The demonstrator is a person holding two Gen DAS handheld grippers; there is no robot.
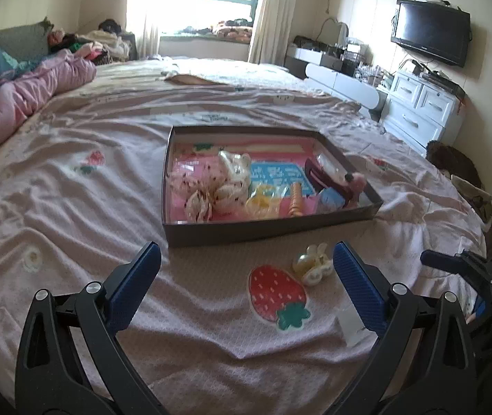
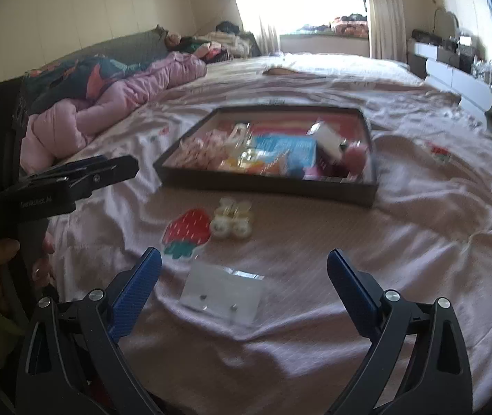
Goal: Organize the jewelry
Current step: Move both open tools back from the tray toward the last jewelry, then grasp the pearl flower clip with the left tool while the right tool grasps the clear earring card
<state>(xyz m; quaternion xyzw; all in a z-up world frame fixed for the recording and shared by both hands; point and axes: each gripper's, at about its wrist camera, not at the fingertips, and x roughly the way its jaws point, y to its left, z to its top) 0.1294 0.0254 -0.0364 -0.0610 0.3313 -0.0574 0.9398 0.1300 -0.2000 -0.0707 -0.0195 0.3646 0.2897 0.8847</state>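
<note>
Both jaws released: right gripper [image 2: 244, 269] should drop squarely on the earring card [image 2: 223, 295] (frame bottom centre), pinch an edge, lift to box [image 2: 266, 181].

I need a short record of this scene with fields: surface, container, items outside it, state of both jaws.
surface: pink bedsheet with strawberry print
container: dark shallow cardboard box, holding hair accessories
outside box: cream pearly hair claw beside the strawberry; clear plastic earring card nearer
left gripper: jaws open, empty
right gripper: jaws open, earring card lies between and ahead
</note>
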